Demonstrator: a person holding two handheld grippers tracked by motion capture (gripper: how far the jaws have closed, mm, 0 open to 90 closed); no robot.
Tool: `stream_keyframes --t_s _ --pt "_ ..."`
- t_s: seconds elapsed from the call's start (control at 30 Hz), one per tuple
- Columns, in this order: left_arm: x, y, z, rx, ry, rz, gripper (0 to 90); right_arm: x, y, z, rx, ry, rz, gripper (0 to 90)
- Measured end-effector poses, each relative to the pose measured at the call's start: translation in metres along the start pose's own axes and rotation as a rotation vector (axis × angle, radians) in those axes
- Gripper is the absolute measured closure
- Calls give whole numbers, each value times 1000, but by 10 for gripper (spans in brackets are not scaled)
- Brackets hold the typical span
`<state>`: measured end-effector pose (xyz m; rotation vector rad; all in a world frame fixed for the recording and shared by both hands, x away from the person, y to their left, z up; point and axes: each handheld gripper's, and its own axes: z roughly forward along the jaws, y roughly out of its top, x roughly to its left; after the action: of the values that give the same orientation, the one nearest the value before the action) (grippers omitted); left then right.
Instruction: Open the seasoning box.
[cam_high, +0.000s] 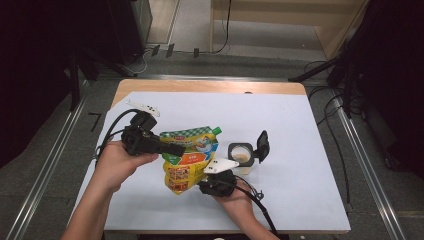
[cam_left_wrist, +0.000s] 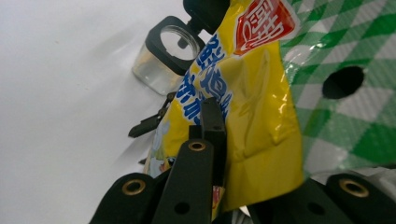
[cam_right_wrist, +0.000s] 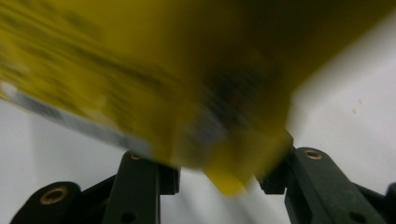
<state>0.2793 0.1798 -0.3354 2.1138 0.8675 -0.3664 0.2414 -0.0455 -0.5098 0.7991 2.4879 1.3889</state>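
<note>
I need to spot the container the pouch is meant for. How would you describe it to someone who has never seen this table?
On the white sheet covering the table, look just right of the yellow and green pouch held up by the two grippers. The small clear jar stands there, its black flip lid hinged open; nothing else there is see-through.

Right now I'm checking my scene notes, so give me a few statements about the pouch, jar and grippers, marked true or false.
1. The left gripper is clamped on the yellow pouch. True.
2. The jar has its lid closed. False: the black lid stands flipped open.
3. The pouch lies flat on the table. False: it is held up between both grippers.
4. The right gripper is at the pouch's lower end. True.
</note>
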Motion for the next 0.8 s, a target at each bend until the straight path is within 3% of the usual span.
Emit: stream_keyframes --t_s 0.1,0.33,0.53,0.8 --pt "4 0 3 -4 14 -8 900 9 0 0 -5 -14 -69 598" --pt "7 0 8 -53 28 -17 896 10 2 -3 4 3 -71 583" --pt "6 3 22 -73 42 -10 859 28 6 -7 7 2 -162 582" --pt "5 5 32 -92 41 22 811 34 12 -15 -8 58 -127 596"
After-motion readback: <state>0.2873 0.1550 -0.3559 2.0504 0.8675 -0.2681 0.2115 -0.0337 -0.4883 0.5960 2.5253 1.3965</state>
